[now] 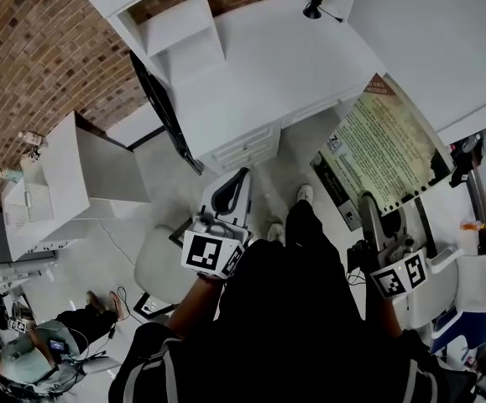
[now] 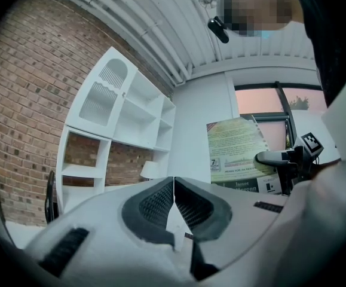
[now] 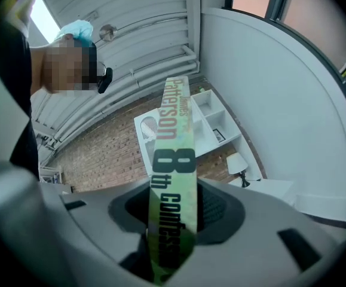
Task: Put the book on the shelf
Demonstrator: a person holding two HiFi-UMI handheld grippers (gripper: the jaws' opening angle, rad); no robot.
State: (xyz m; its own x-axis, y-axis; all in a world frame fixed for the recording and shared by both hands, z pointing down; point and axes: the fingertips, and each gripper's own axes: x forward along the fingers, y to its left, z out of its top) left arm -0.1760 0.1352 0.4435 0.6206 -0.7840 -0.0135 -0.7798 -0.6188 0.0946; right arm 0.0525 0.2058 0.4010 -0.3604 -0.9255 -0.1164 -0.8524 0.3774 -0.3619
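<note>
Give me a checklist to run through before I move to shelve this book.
1. Grip: right gripper shut on the book, spine between its fingers: ok.
2. Spare hand: left gripper shut, nothing in it: ok.
3. Target: white shelf unit in sight by the brick wall: ok.
4. Free space: several compartments look bare: ok.
5. Shelf within reach: not ok, it stands across the floor.
6. Grip firmness: cannot tell.

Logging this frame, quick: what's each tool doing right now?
Left tool: closed, empty.
Right tool: closed on the book.
</note>
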